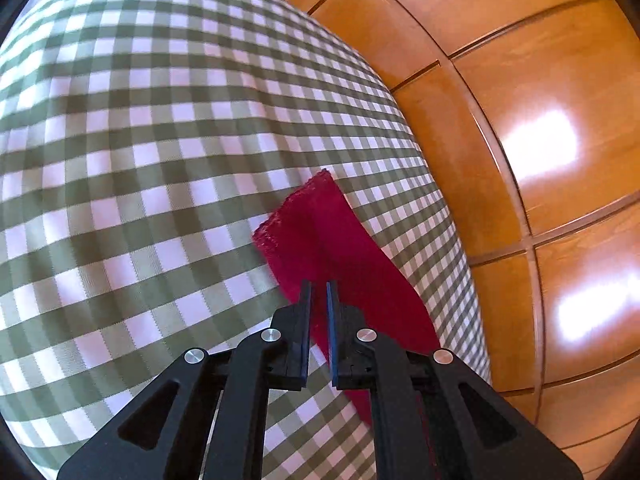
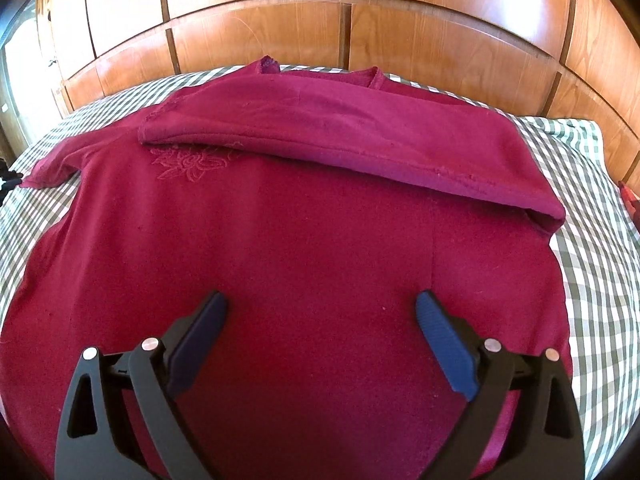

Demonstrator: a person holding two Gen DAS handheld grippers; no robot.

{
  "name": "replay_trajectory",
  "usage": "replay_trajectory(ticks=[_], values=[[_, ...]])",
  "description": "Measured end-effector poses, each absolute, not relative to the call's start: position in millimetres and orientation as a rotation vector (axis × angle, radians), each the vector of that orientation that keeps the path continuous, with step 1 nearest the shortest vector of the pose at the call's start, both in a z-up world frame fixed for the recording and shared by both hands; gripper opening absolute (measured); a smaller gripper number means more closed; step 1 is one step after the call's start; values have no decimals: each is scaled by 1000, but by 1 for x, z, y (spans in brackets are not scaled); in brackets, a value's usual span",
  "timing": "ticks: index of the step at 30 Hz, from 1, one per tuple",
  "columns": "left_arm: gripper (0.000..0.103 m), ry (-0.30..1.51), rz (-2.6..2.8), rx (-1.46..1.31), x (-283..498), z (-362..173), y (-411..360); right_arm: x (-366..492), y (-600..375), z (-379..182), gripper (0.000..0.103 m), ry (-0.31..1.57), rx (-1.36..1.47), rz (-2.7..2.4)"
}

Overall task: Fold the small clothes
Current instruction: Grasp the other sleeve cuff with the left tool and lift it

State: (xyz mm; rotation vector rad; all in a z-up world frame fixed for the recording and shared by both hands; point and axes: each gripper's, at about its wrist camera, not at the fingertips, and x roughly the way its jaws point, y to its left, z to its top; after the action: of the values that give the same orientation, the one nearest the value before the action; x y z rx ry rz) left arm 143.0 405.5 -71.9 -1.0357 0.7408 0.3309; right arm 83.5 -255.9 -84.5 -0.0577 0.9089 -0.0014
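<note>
A dark red shirt lies spread on the green-and-white checked sheet, with an embroidered flower on its front. One side with its sleeve is folded across the upper part. The other sleeve sticks out to the left. My right gripper hovers over the shirt's body, jaws wide open, with nothing between them. In the left wrist view my left gripper sits just above a red sleeve that lies flat on the sheet. A narrow gap shows between its pads, and no cloth is pinched in it.
Glossy wooden panelling rises right behind the bed and also fills the right side of the left wrist view. Bare checked sheet stretches left of the sleeve. A small red object lies at the far right edge.
</note>
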Motion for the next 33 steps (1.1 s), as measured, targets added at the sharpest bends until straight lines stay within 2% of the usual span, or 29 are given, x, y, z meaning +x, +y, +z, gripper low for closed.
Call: replay_trajectory(ticks=[1,2,3,8,10,12,13,14,15,22,27,30,33], values=[[24,742,340,-1050,142,-74,407,83,-256,-85,96,909,-57,-1],[42,732,354,-1076,139,-76,409,84,-256,-85,96,909,-58,-1],[48,717,362,-1101,135,-77,410,84,-256,-85,96,909,-58,-1],[48,724,394,-1088,139,-80,410,84,-256,-85,96,911,-61,-2],[44,734,407,-1049,147,-79,407,84,-256,-86,97,911,-62,-3],[35,746,442,-1019,158,-81,406,85,-256,-86,97,911,-64,-3],[29,755,465,-1003,163,-81,405,85,-256,-86,97,911,-64,-3],[13,778,494,-969,167,-81,404,85,-256,-86,97,911,-63,-2],[8,787,505,-947,170,-80,402,85,-256,-86,97,911,-63,-3],[7,632,215,-813,180,-1,325,86,-256,-87,97,912,-63,-2],[7,566,-122,-692,183,53,210,85,-257,-87,97,913,-54,4],[7,623,-281,-572,181,50,121,86,-260,-85,97,916,-29,16],[7,729,-380,-461,177,18,41,87,-267,-77,93,924,19,38]])
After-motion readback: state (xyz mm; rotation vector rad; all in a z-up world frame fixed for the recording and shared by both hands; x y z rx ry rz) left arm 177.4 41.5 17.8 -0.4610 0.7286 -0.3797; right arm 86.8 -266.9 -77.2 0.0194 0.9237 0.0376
